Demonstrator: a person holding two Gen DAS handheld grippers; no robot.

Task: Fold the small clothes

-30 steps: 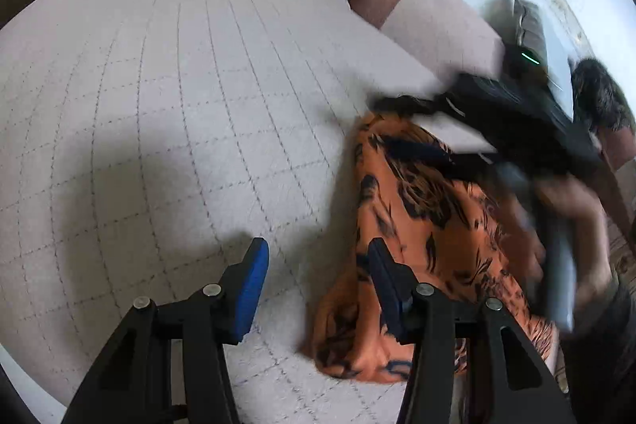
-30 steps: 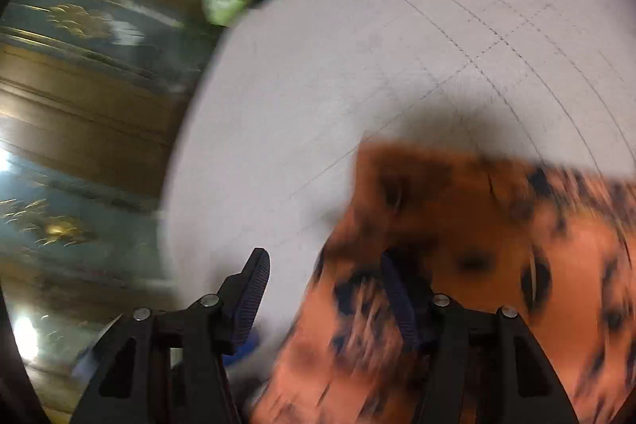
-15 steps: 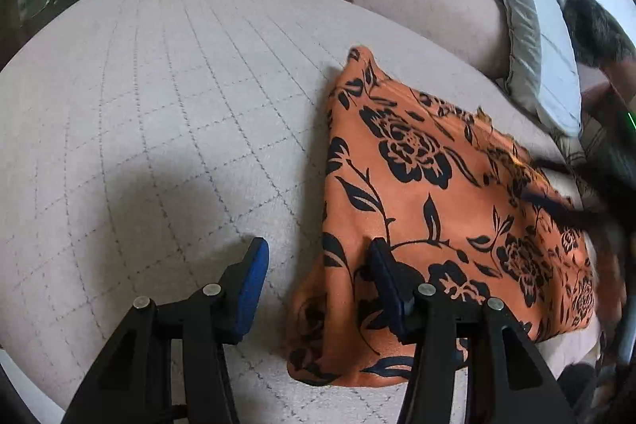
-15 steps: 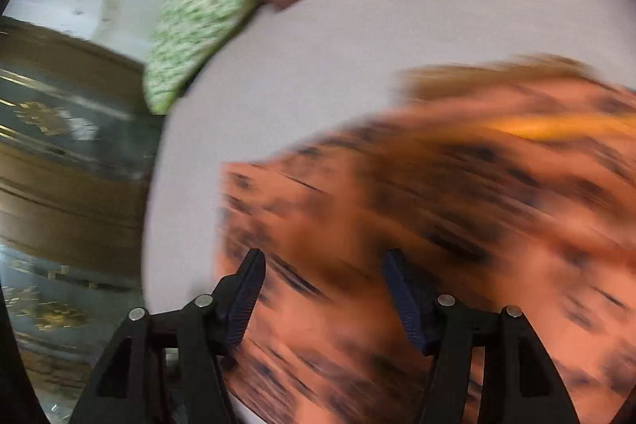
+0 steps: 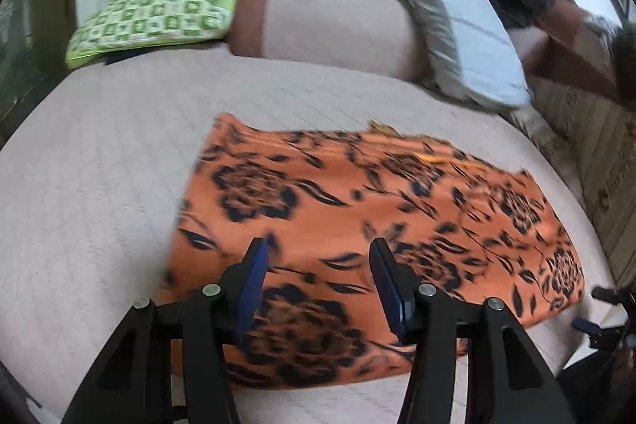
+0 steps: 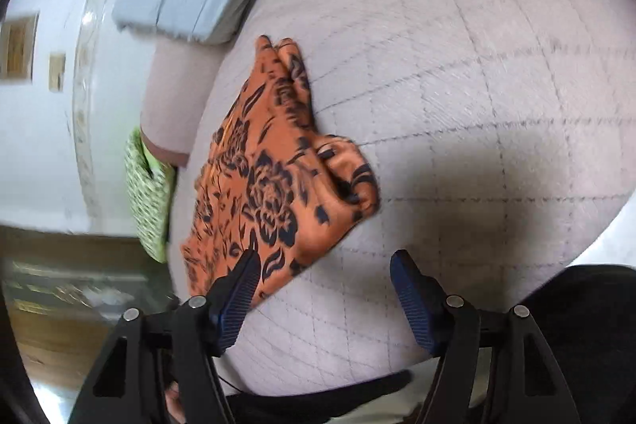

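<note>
We see the orange cloth [image 5: 357, 225] with black flowers lying spread flat on the quilted beige bed [image 5: 99, 185], its near edge hidden behind the left gripper [image 5: 318, 285], whose jaws hang apart above it and grasp nothing. From the right wrist view the same cloth [image 6: 270, 177] looks foreshortened and rumpled at its near corner, and the right gripper [image 6: 324, 289] has its jaws opening with only bare bed between them, one finger overlapping the cloth's edge. Both views are smeared by motion, so the green checked pillow [image 5: 159, 10], grey cushion [image 5: 457, 34] and the dark shape at the right edge stay hard to make out.
</note>
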